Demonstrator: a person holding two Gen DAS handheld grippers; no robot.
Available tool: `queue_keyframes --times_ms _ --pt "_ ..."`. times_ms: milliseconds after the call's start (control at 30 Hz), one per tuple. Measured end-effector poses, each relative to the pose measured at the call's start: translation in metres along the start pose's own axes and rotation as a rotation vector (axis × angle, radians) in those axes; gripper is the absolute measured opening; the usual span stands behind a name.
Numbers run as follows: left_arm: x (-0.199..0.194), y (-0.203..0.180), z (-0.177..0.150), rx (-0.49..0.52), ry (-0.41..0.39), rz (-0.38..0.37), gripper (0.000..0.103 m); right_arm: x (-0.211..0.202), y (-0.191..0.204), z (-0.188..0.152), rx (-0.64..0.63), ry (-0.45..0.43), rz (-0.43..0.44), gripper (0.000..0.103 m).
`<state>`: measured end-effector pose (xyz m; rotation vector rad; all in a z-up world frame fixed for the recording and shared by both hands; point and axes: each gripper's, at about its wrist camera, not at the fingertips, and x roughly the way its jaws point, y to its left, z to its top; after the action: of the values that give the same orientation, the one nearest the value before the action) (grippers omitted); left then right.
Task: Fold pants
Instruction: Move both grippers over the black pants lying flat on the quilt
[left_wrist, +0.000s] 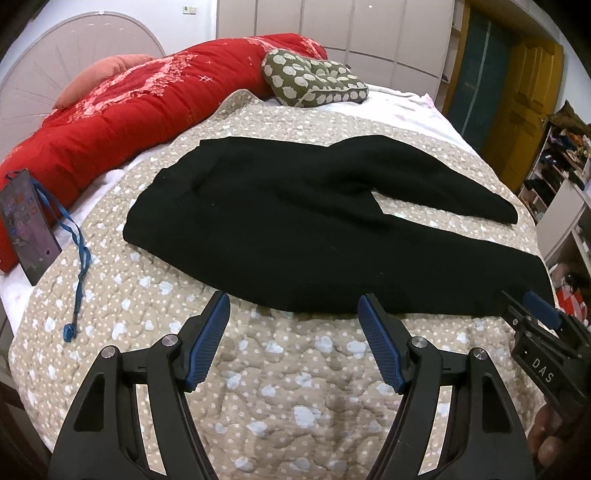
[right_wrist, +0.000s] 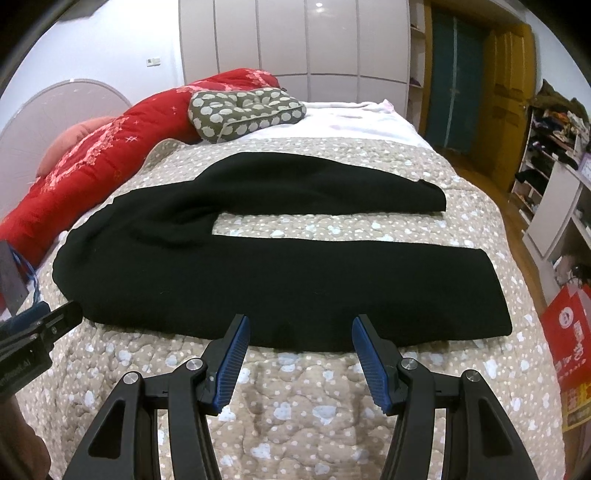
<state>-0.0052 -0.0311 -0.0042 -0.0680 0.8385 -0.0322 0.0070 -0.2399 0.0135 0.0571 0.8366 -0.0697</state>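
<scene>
Left wrist view, reading across from the black pants (left_wrist: 295, 221), which lie flat on the dotted quilt (left_wrist: 288, 387), legs parted: left of them a phone (left_wrist: 27, 225) leans on the red comforter (left_wrist: 122, 110) beside a blue lanyard (left_wrist: 79, 258). Just short of their near edge the left gripper (left_wrist: 293, 308) stands wide open, empty. Further right, at that same edge, the right gripper (right_wrist: 299, 328) is equally spread, holding nothing.

Both wrist views downward, sharing pants (left_wrist: 295, 221).
</scene>
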Motion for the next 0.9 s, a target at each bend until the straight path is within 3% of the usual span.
queue_keyframes --times_ms 900 --pt "0.0025 -0.0023 0.0009 0.003 -0.002 -0.004 0.073 0.0068 -0.0071 -0.0006 0.011 0.036 -0.020 0.056"
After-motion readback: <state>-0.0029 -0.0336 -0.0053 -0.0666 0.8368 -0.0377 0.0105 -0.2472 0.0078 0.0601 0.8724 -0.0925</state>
